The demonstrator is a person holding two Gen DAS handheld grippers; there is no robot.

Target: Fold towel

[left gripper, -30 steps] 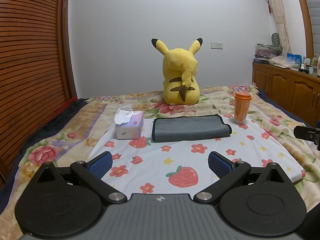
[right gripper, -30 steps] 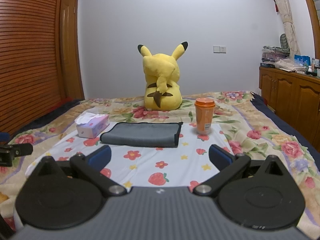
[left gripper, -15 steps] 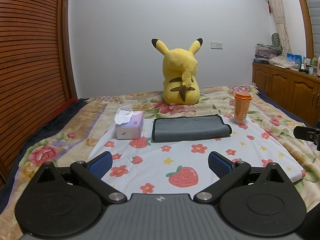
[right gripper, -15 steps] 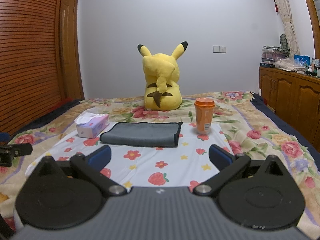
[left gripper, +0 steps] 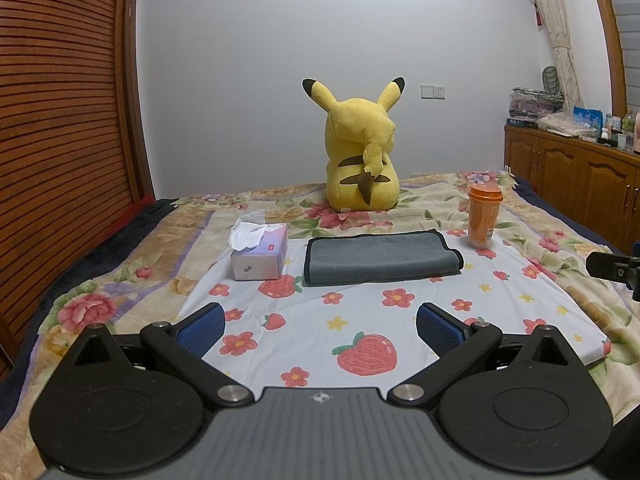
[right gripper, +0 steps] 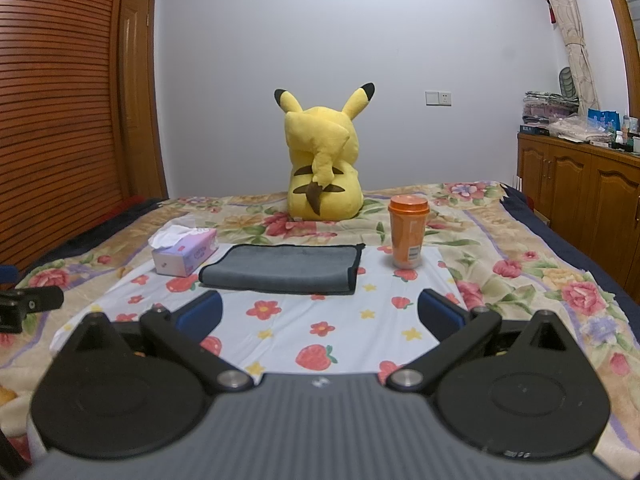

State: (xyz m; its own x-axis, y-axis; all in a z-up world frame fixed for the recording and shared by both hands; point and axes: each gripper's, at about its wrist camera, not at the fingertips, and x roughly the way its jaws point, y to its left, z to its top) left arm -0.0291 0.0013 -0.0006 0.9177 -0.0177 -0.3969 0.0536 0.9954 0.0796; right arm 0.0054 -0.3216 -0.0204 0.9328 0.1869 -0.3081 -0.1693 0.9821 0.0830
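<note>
A grey towel [left gripper: 380,257] with a dark edge lies folded flat on the white flower-print cloth [left gripper: 400,320] on the bed; it also shows in the right wrist view [right gripper: 286,268]. My left gripper [left gripper: 320,326] is open and empty, held above the cloth well short of the towel. My right gripper [right gripper: 320,312] is open and empty, also short of the towel. Part of the right gripper shows at the right edge of the left wrist view [left gripper: 612,266], and part of the left gripper at the left edge of the right wrist view [right gripper: 28,304].
A tissue box [left gripper: 260,252] stands left of the towel, also in the right wrist view [right gripper: 186,250]. An orange cup [left gripper: 484,216] stands to its right, likewise seen from the right [right gripper: 408,236]. A yellow plush toy [left gripper: 362,160] sits behind. A wooden cabinet [left gripper: 572,176] lines the right wall.
</note>
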